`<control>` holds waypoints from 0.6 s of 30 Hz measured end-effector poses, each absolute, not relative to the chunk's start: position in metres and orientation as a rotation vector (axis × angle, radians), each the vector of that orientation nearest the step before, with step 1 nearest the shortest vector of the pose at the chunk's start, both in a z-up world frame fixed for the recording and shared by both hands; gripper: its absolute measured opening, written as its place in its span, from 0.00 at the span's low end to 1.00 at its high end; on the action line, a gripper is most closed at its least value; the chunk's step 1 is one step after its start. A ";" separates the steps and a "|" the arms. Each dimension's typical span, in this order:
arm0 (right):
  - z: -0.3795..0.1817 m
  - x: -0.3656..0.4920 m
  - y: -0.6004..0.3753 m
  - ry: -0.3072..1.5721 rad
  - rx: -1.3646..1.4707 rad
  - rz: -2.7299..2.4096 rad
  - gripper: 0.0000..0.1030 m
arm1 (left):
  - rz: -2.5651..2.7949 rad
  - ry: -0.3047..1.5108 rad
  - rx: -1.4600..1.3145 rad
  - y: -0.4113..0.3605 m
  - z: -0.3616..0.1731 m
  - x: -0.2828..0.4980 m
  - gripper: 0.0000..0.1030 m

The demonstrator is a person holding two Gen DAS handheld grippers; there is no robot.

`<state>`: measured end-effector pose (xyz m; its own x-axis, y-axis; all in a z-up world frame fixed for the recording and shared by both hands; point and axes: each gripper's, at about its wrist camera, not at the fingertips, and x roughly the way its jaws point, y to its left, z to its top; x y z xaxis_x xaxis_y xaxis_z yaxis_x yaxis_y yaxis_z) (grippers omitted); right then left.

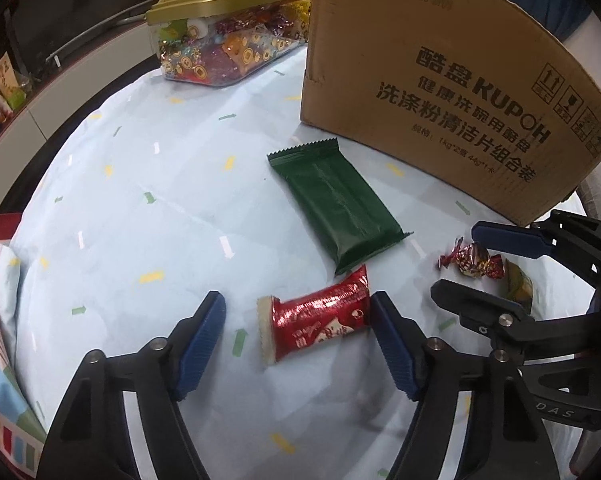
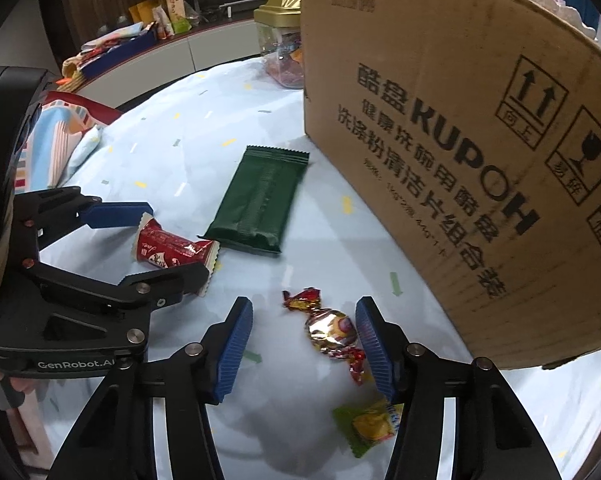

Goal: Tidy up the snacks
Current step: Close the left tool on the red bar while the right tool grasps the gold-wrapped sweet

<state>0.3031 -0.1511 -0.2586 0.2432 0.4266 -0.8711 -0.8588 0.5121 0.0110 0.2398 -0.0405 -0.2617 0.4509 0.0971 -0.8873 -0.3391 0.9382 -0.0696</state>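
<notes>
A red snack packet (image 1: 316, 316) lies on the pale blue tablecloth (image 1: 148, 184) between the blue pads of my left gripper (image 1: 298, 308). Its right pad is at the wrapper's end, the left pad stands apart, so the gripper is open. A gold and red foil candy (image 2: 332, 328) lies between the pads of my right gripper (image 2: 303, 312), close to the right pad, with a gap on the left; this gripper is open too. Each gripper shows in the other's view: the right gripper (image 1: 454, 260) and the left gripper (image 2: 176, 240).
A dark green packet (image 1: 336, 208) lies just beyond the red one. A tall cardboard box (image 2: 460, 160) stands close on the right. A yellow-green candy (image 2: 374, 424) lies under my right finger. A gold-lidded candy jar (image 1: 228, 44) stands at the back, a striped bag (image 2: 56, 140) at the left.
</notes>
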 end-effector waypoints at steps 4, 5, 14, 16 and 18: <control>-0.266 0.305 -0.153 0.990 -0.533 0.904 0.38 | 0.256 1.071 -0.244 -0.045 -0.261 0.236 0.68; -0.266 0.305 -0.154 0.986 -0.523 0.902 0.36 | 0.252 1.070 -0.243 -0.046 -0.261 0.236 0.68; -0.264 0.299 -0.160 0.969 -0.505 0.861 0.27 | 0.229 1.053 -0.254 -0.043 -0.259 0.239 0.58; -0.262 0.296 -0.160 0.957 -0.497 0.853 0.27 | 0.225 1.047 -0.250 -0.043 -0.260 0.240 0.55; -0.259 0.294 -0.159 0.947 -0.483 0.840 0.27 | 0.218 1.042 -0.248 -0.044 -0.259 0.240 0.49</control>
<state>0.2939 -0.1590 -0.2587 0.3141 0.4092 -0.8567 -0.8013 0.5982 -0.0080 0.2396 -0.0439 -0.2595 0.4879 0.0607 -0.8708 -0.2940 0.9507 -0.0984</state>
